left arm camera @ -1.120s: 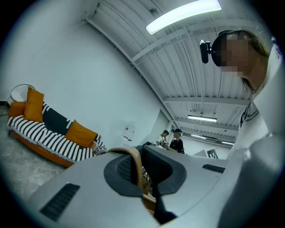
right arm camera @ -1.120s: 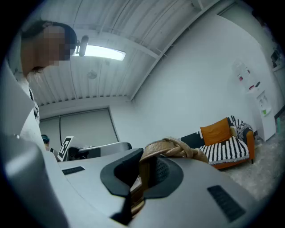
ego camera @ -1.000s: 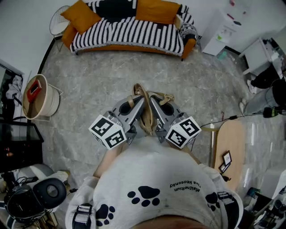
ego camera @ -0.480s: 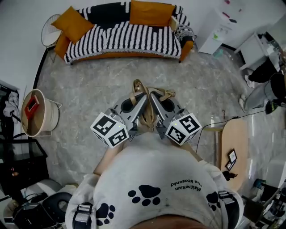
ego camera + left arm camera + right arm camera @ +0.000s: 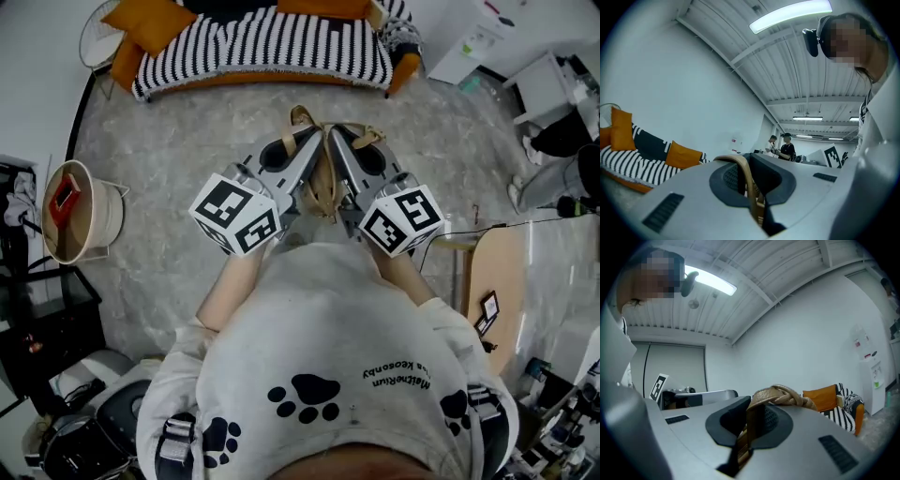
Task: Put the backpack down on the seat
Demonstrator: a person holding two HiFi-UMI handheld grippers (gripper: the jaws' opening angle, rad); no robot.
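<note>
Left gripper (image 5: pixel 307 142) and right gripper (image 5: pixel 339 139), upper centre, each pinch a tan strap (image 5: pixel 323 187) of the backpack, whose body is hidden below them. The sofa (image 5: pixel 262 56) lies along the top edge, well apart. A strap may slip from the jaws, dropping the backpack short.

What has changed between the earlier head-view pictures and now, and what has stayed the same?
The left gripper and the right gripper have moved forward together towards the striped sofa, which now lies much nearer them. Nothing was taken hold of or let go: both stay shut on the tan straps, side by side.
</note>
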